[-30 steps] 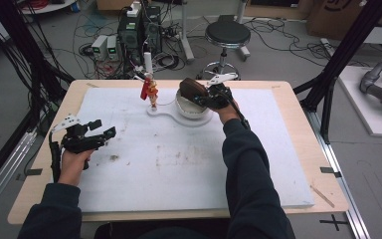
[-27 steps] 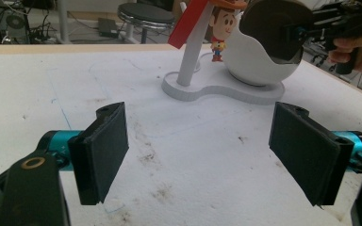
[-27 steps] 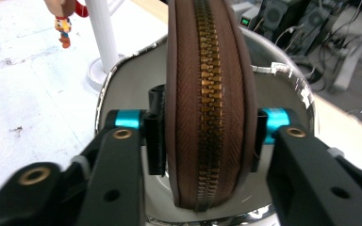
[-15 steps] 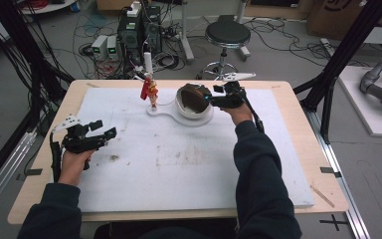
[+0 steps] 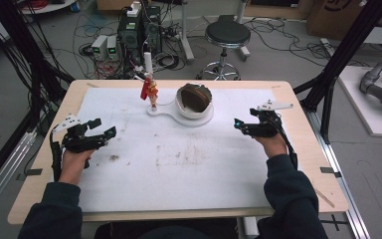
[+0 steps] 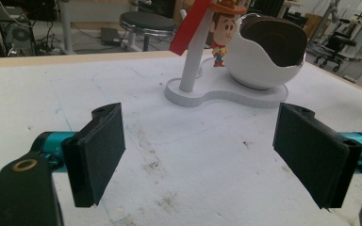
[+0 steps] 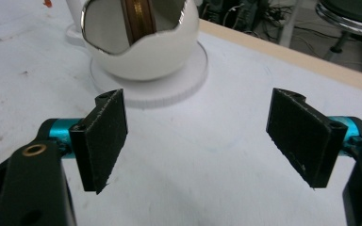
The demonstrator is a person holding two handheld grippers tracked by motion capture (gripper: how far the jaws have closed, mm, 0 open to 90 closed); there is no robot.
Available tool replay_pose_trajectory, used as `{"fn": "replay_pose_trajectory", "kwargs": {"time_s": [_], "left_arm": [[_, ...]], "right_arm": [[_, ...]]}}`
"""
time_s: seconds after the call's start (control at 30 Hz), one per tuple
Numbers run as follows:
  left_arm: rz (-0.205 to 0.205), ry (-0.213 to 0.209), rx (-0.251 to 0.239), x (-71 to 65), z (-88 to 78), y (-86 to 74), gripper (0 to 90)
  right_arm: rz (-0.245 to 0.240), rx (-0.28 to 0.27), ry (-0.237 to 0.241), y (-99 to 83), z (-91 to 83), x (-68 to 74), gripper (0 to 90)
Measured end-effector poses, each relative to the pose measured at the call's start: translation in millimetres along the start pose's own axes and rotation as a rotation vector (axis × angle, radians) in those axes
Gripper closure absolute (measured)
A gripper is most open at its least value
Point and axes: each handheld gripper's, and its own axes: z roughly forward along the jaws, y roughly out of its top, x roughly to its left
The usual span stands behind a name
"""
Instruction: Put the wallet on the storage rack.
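A white cracked-eggshell cup with a dark brown lining sits on a flat white base near the middle of the table's far edge, beside a white post bearing a red flag and a small cowboy figurine. The wooden table is covered by a stained white sheet. The left gripper near the left edge and the right gripper toward the right edge both have jaws spread wide and empty; behind stand a stool, electronics and floor cables.
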Motion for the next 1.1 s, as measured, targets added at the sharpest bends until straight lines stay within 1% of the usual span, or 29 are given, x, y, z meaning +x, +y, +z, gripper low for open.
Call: {"fn": "replay_pose_trajectory", "kwargs": {"time_s": [0.03,0.07,0.17,0.2,0.23,0.37,0.4,0.47,0.53,0.57,0.6,0.7,0.8,0.87,1.1], "left_arm": [[0.000,0.000,-0.005,-0.5,0.4,-0.1,17.3],[0.007,0.004,-0.007,-1.0,0.5,0.3,17.3],[0.000,0.005,-0.011,-1.2,1.1,0.5,17.0],[-0.008,0.004,-0.010,-1.5,1.1,0.5,17.0],[-0.019,0.007,-0.006,-1.8,0.9,0.7,17.0],[-0.016,0.010,-0.009,-3.3,0.0,1.4,17.0],[-0.016,0.010,-0.009,-3.3,0.0,1.4,17.2],[-0.007,0.008,-0.012,-6.1,-1.0,2.1,17.3],[-0.012,0.001,-0.015,-7.4,-1.7,1.1,17.8],[-0.012,0.001,-0.015,-7.4,-1.7,1.1,18.2],[-0.021,-0.001,-0.014,-8.1,-1.4,-0.5,18.2],[-0.014,-0.013,-0.007,-10.1,0.3,-1.0,18.2],[-0.009,-0.019,-0.003,-12.1,1.9,-1.3,18.2],[-0.014,-0.020,0.000,-12.1,3.5,-2.0,18.2],[-0.024,-0.016,0.001,-11.0,3.9,-2.5,18.2]], "right_arm": [[0.000,0.000,0.000,0.0,0.0,0.0,21.2],[0.010,0.003,-0.016,-10.8,-8.1,1.0,21.2],[0.017,-0.020,-0.029,-24.6,-18.3,3.4,21.2],[0.015,-0.019,-0.033,-28.4,-21.4,4.1,21.2],[0.013,-0.024,-0.041,-32.1,-23.7,4.7,21.2],[0.015,-0.027,-0.058,-43.3,-30.0,6.4,21.2],[0.008,-0.029,-0.059,-43.7,-31.4,6.0,21.2],[0.010,-0.040,-0.066,-44.2,-35.8,7.2,21.2],[0.009,-0.051,-0.075,-45.1,-40.1,9.2,21.2],[0.014,-0.056,-0.074,-45.8,-41.9,9.6,21.2],[0.020,-0.060,-0.074,-46.5,-43.4,10.1,21.2],[0.031,-0.065,-0.073,-48.2,-45.8,11.7,21.2],[0.029,-0.064,-0.084,-48.9,-45.9,13.0,21.2],[0.033,-0.063,-0.087,-49.2,-45.1,13.2,21.2],[0.046,-0.058,-0.097,-51.0,-43.3,9.5,21.2]]}}
